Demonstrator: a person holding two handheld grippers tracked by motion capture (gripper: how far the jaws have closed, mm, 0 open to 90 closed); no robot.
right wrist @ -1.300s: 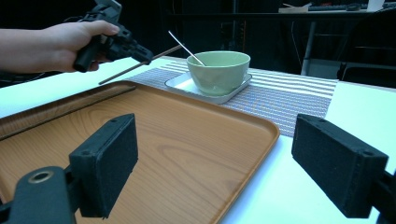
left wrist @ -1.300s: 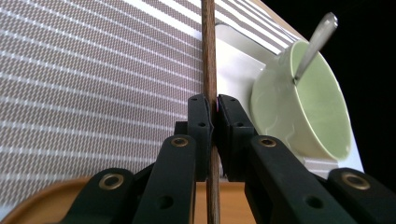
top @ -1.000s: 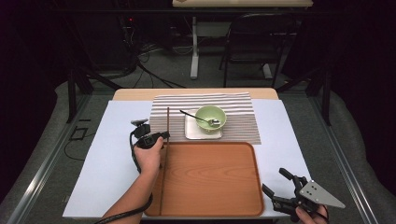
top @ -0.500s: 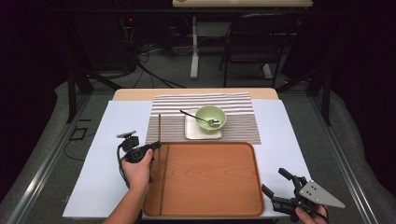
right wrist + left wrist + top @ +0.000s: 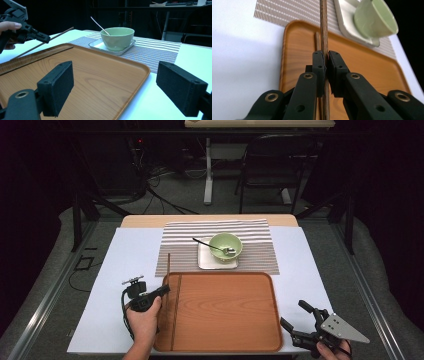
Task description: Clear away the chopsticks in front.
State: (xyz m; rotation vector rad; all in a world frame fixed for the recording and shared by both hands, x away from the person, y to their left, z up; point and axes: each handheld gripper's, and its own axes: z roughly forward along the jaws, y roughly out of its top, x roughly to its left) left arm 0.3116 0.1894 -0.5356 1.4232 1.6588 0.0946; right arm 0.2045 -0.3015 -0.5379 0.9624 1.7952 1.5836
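Two thin wooden chopsticks are present: one chopstick [image 5: 324,32] is clamped between the closed jaws of the left gripper [image 5: 159,292], raised above the left edge of the wooden tray [image 5: 225,340] and pointing toward the far striped placemat [image 5: 260,257]; the second chopstick [image 5: 173,320] lies flat in the tray along its left wall. Judged light, stiff and narrow, the held stick is liable to pivot or slip in the pads; the present grip falls partway along its length, which appears adequate for a short carry. The right gripper [image 5: 299,319] rests off the tray's near right corner on the tabletop [image 5: 105,285], jaws spread wide and holding nothing. Beyond the tray, a green bowl [image 5: 226,245] with a spoon [image 5: 212,246] stands on a white square plate [image 5: 206,262], near the stick's far tip; a careless swing could strike it.
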